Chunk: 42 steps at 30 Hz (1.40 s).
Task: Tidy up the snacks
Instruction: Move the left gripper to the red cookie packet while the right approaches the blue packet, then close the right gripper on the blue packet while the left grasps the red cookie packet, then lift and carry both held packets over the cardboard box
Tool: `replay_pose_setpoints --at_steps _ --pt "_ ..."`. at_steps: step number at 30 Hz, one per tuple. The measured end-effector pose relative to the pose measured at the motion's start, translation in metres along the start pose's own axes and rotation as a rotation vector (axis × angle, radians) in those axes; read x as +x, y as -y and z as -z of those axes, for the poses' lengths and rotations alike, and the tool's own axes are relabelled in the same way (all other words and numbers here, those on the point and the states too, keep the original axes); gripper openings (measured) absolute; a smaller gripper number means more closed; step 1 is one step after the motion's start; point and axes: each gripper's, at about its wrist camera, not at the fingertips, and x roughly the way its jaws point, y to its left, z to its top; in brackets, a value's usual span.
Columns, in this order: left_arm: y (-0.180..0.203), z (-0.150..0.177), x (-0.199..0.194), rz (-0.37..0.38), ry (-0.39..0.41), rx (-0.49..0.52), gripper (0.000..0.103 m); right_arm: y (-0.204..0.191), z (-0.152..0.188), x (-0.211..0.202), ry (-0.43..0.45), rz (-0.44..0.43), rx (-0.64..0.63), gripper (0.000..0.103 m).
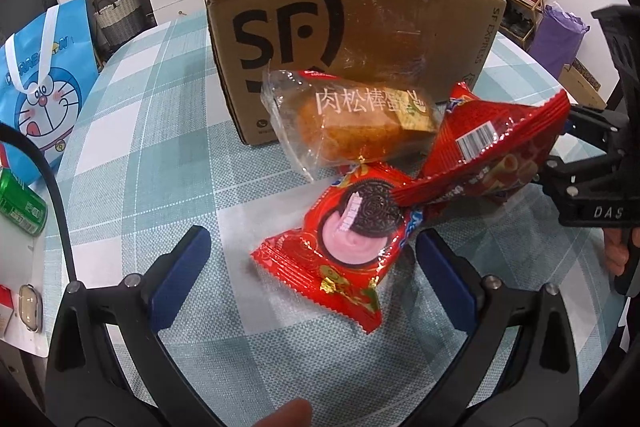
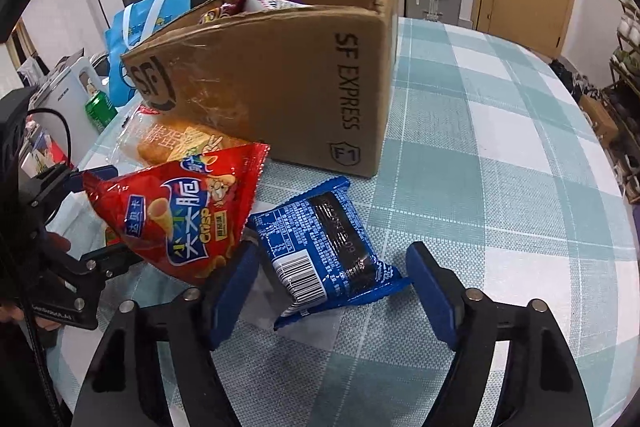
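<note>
Wide open, our left gripper frames the red Oreo pack on the table, ready to pinch. Our right gripper, equally spread, straddles the blue pack. At the left edge, another gripper pinches the crisp bag, likely bound for the cardboard box behind.

Blue foil cookie packet lies btwn wide-apart blue-padded right gripper fingers; red crisp bag just beyond left finger.
</note>
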Motion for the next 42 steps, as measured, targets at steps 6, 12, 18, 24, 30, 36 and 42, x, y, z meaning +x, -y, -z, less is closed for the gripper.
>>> replay_pose_setpoints --at_steps 6,12,18,24,30,36,42 --pt "-0.005 -0.001 0.002 0.001 0.002 -0.008 0.102 -0.008 0.006 -0.004 0.003 -0.029 -0.042 0.051" --pt "-0.005 -0.001 0.001 0.009 0.013 -0.014 0.102 -0.007 0.015 -0.017 0.043 -0.035 -0.037 0.045" --pt "-0.002 -0.002 -0.001 0.027 0.02 -0.018 0.099 -0.001 0.023 -0.028 0.066 -0.024 -0.008 0.045" --pt "0.003 -0.002 -0.005 0.086 0.021 0.007 0.07 0.004 0.024 -0.034 0.071 -0.019 0.006 0.045" --pt "0.009 0.0 -0.015 0.121 0.026 0.051 0.042 0.003 0.022 -0.044 0.093 -0.009 0.005 0.045" --pt "0.011 0.001 -0.03 0.144 0.049 0.058 0.042 0.0 0.02 -0.055 0.12 -0.003 0.003 0.045" --pt "0.011 -0.001 -0.051 0.173 0.096 0.052 0.042 -0.003 0.021 -0.069 0.161 -0.004 -0.003 0.045"
